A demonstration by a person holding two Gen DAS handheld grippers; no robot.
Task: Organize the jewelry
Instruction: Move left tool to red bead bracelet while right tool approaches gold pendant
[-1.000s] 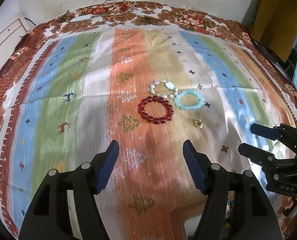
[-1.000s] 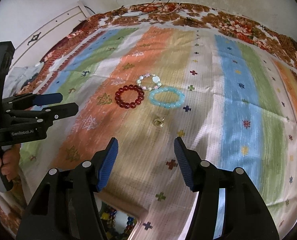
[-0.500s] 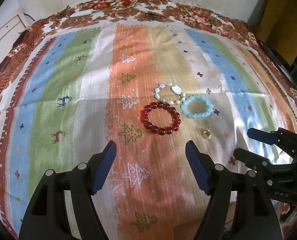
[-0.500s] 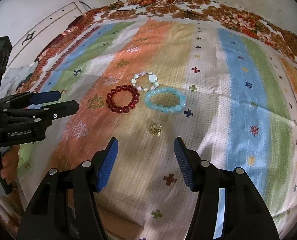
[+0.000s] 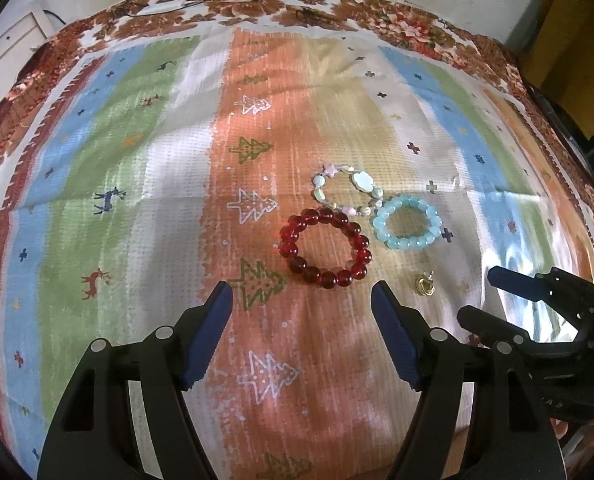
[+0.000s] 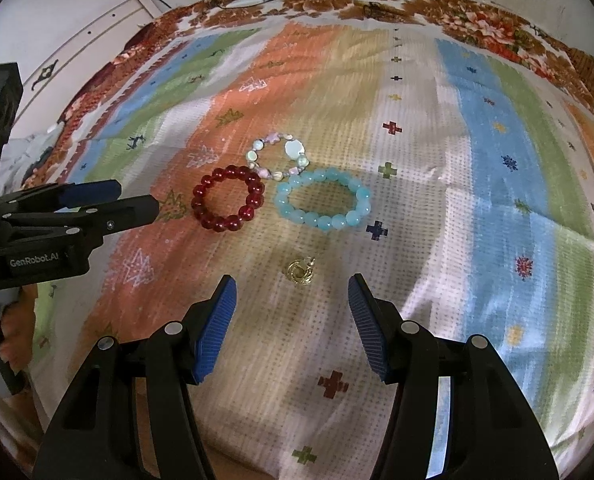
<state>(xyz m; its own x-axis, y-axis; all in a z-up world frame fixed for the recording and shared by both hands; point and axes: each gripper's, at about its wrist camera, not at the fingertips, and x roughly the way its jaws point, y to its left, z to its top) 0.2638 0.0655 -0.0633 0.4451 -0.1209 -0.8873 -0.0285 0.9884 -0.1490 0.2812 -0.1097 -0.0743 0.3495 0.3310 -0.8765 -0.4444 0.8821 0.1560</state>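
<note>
Jewelry lies ahead of both my claws: four pieces in all, three bracelets and one small gold earring, all on the striped cloth (image 5: 145,208).

My left gripper (image 5: 302,322) is released, its two blue pads spread wide with nothing between them; its jaws have just been opening. My right gripper (image 6: 291,314) is also released, jaws apart and empty.

I take the red bead bracelet (image 5: 324,248) as my landmark. It lies just beyond the left gripper's open jaws, flat on the orange stripe. One pale shell bracelet (image 5: 347,192) sits just behind it, touching or nearly touching its far rim. One light blue bead bracelet (image 5: 408,227) lies just to its right, close beside it and against the shell bracelet's end. One gold earring (image 6: 301,271) rests nearer to me and to the right of the red bracelet, apart from all three, just ahead of the right gripper's jaws.

In the right wrist view, a hand (image 6: 1,320) holds the left gripper's handle at the left edge.
</note>
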